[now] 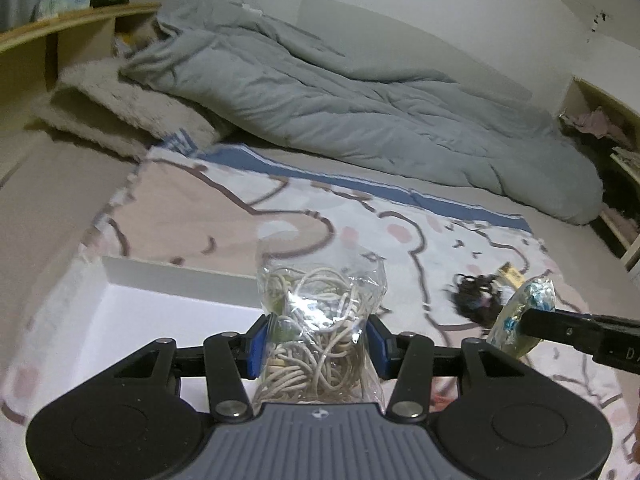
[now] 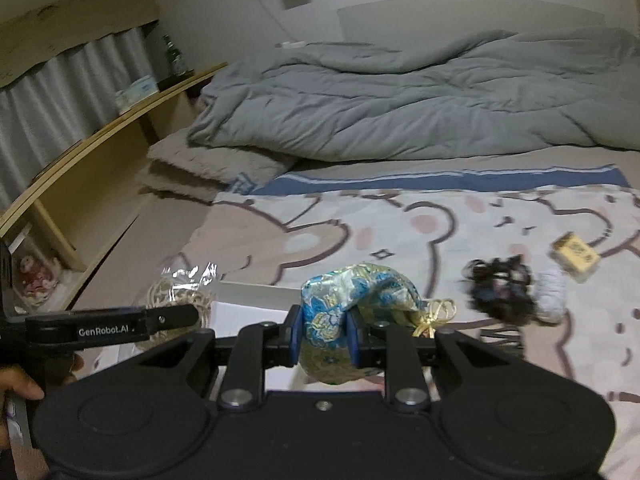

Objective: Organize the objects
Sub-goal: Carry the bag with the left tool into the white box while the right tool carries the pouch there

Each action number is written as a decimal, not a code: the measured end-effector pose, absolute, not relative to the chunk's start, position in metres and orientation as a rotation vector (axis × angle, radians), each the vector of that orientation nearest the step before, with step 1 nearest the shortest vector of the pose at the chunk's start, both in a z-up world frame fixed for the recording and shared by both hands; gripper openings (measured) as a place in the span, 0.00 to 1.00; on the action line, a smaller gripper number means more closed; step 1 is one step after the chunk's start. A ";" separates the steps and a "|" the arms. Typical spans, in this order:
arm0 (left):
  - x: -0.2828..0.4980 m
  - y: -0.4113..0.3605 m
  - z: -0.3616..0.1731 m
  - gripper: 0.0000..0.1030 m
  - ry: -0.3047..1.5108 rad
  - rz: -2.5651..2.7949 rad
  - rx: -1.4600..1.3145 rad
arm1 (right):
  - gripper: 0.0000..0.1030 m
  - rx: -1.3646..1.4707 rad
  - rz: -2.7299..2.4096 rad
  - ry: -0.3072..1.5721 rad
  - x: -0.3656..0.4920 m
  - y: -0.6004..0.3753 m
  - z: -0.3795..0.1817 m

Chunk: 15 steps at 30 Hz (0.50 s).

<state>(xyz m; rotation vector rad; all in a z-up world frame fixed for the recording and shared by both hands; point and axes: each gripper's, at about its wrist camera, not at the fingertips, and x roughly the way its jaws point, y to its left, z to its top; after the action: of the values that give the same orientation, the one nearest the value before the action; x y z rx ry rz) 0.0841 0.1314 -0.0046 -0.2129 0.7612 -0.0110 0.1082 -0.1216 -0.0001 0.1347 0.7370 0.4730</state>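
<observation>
Above the white box (image 1: 168,300), the bag of cords (image 1: 320,320) is pinched by the left gripper (image 1: 318,344) and the brocade pouch (image 2: 352,300) by the right gripper (image 2: 322,338) (both clamped); each should be lowered well inside the box's rim before being let go.

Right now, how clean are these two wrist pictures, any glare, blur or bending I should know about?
Left wrist view: glare whitens the front of the clear bag of cord; the dark bundle on the blanket is smeared. Right wrist view: that dark bundle and the small box are blurred; the wooden shelf bows from the fisheye. Both have dark corners and dim light.
</observation>
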 end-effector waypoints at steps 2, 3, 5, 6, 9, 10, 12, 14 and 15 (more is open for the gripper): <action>0.084 0.142 -0.004 0.49 0.761 0.005 -0.178 | 0.22 0.134 0.490 0.741 0.109 -0.107 -0.001; 0.083 0.149 -0.004 0.49 0.760 0.012 -0.169 | 0.22 0.133 0.499 0.744 0.110 -0.099 -0.001; 0.083 0.163 -0.004 0.49 0.758 0.030 -0.160 | 0.22 0.128 0.516 0.751 0.111 -0.083 -0.003; 0.083 0.171 -0.005 0.49 0.758 0.039 -0.159 | 0.22 0.125 0.524 0.755 0.112 -0.076 -0.004; 0.082 0.194 -0.006 0.49 0.757 0.062 -0.157 | 0.22 0.119 0.546 0.771 0.115 -0.052 -0.010; 0.083 0.201 -0.007 0.49 0.756 0.069 -0.155 | 0.22 0.120 0.554 0.776 0.116 -0.043 -0.013; 0.084 0.215 -0.010 0.49 0.759 0.079 -0.151 | 0.22 0.125 0.568 0.788 0.120 -0.028 -0.018; 0.085 0.227 -0.014 0.49 0.765 0.085 -0.150 | 0.22 0.129 0.583 0.801 0.124 -0.013 -0.025; 0.086 0.232 -0.017 0.49 0.769 0.086 -0.146 | 0.22 0.130 0.589 0.808 0.126 -0.005 -0.028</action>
<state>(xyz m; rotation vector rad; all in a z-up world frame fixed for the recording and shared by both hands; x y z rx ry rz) 0.0860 0.2325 -0.0165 -0.1459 0.7688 0.0862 0.1263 -0.0052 -0.0279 0.1303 0.8080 0.5895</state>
